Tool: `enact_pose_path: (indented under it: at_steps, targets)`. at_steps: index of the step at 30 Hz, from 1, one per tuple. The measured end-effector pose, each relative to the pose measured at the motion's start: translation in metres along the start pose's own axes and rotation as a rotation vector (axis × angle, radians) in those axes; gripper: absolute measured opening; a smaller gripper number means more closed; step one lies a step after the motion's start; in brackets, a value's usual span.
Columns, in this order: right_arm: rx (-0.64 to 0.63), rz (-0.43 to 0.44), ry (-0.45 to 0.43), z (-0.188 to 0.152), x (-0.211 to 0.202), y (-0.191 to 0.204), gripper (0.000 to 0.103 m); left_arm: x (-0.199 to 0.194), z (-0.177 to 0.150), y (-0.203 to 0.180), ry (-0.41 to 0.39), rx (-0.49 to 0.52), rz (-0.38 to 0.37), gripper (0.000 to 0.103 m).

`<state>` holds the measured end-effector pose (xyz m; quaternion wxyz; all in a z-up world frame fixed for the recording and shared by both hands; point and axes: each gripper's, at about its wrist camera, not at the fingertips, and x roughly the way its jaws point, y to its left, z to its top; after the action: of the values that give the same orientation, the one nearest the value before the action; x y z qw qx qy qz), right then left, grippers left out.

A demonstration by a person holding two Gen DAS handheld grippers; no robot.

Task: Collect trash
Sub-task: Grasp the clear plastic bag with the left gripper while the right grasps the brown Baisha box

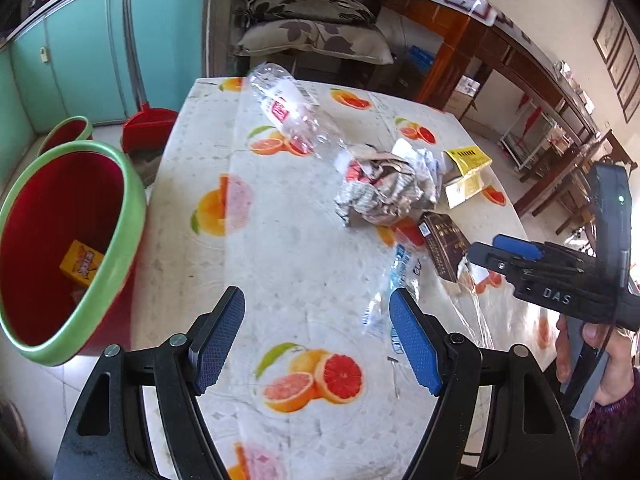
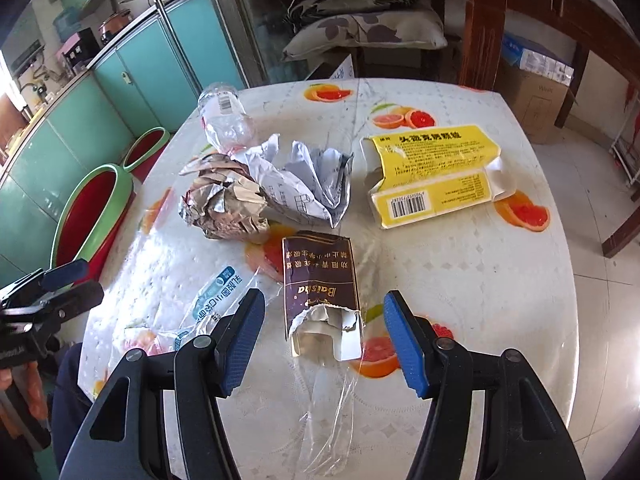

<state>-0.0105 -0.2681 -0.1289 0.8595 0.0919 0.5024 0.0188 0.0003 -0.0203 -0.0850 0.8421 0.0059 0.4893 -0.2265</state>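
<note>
Table (image 2: 460, 280): glossy plastic cloth, fruit print. Bottle (image 2: 224, 120): clear crinkled plastic. Paper wads (image 2: 264, 188): matt, creased. Yellow box (image 2: 432, 172) and brown pack (image 2: 320, 280): smooth card, pack mouth torn. Wrapper (image 2: 216, 296): clear shiny film. Bin (image 1: 68, 248): glossy plastic. Right gripper (image 2: 324, 340) pads: blue, textured rubber-like; arms matt black plastic.

Both the left gripper (image 1: 316, 340) and the right gripper (image 2: 324, 344) have black frames with silver pivot screws behind blue, finely textured fingertip pads (image 1: 218, 340). "DAS" marks the right gripper's side; a dark patterned sleeve (image 1: 616, 432) sits behind it.
</note>
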Motion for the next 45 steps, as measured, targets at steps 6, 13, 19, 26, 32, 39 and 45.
enact_pose_path:
  at_steps: [6,13,19,26,32,39,45]
  targets:
    - [-0.019,-0.003,0.015,0.001,0.025,0.002,0.061,0.015,-0.009,-0.026,0.055,0.039,0.001,0.075]
    - [-0.007,0.035,0.037,-0.003,0.039,-0.006,0.045,0.021,-0.014,-0.038,0.083,0.090,0.012,0.075]
    - [0.053,0.057,-0.008,-0.004,0.026,-0.019,0.041,0.035,-0.016,-0.045,0.119,0.132,0.025,0.075]
    - [0.120,0.007,-0.084,-0.007,-0.018,-0.049,0.041,0.060,-0.021,-0.054,0.177,0.121,-0.015,0.073]
    - [0.143,0.001,-0.128,-0.013,-0.047,-0.057,0.041,0.064,-0.024,-0.062,0.188,0.127,-0.048,0.037]
    - [0.143,0.011,-0.174,-0.013,-0.069,-0.049,0.041,0.042,-0.022,-0.056,0.142,0.106,-0.059,0.015]
    - [0.100,0.006,-0.178,-0.007,-0.070,-0.035,0.041,0.006,-0.012,-0.042,0.067,0.119,-0.032,0.013]
